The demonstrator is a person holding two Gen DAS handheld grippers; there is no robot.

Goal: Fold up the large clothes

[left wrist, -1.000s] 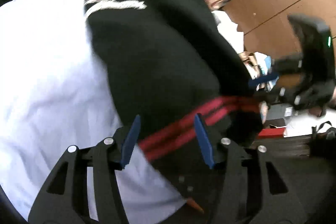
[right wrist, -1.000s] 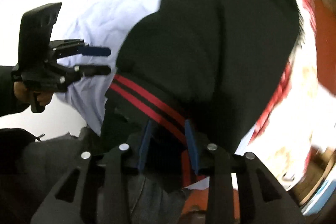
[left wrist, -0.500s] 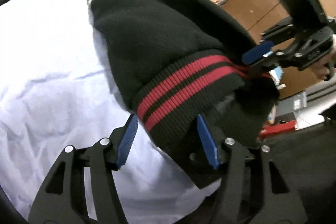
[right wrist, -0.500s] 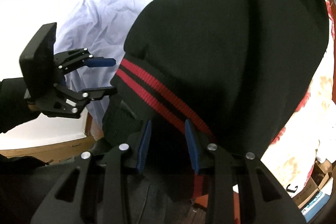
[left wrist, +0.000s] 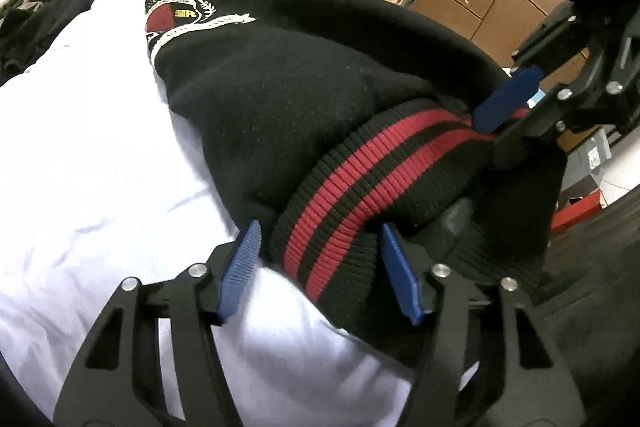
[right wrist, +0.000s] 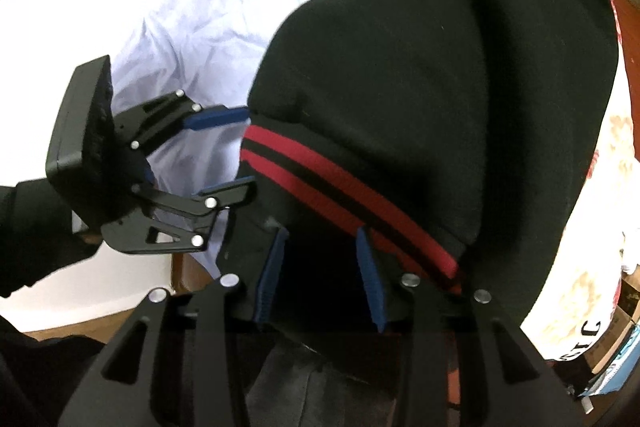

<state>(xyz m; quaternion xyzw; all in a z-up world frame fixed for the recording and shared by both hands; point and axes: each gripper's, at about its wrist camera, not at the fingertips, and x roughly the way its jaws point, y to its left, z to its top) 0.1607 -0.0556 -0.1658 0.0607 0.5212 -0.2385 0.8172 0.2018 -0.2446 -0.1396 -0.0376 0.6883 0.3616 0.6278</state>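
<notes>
Here the black jacket [left wrist: 304,99] lies on a bed's white sheet [left wrist: 88,187], crest side up, its red-striped hem [left wrist: 360,195] bunched at the near edge. The left tool [left wrist: 316,267] is spread wide, the hem's corner sitting between its blue pads without being pinched. The right tool [right wrist: 320,267] is also spread, its pads either side of dark fabric just below the hem [right wrist: 340,183].
</notes>
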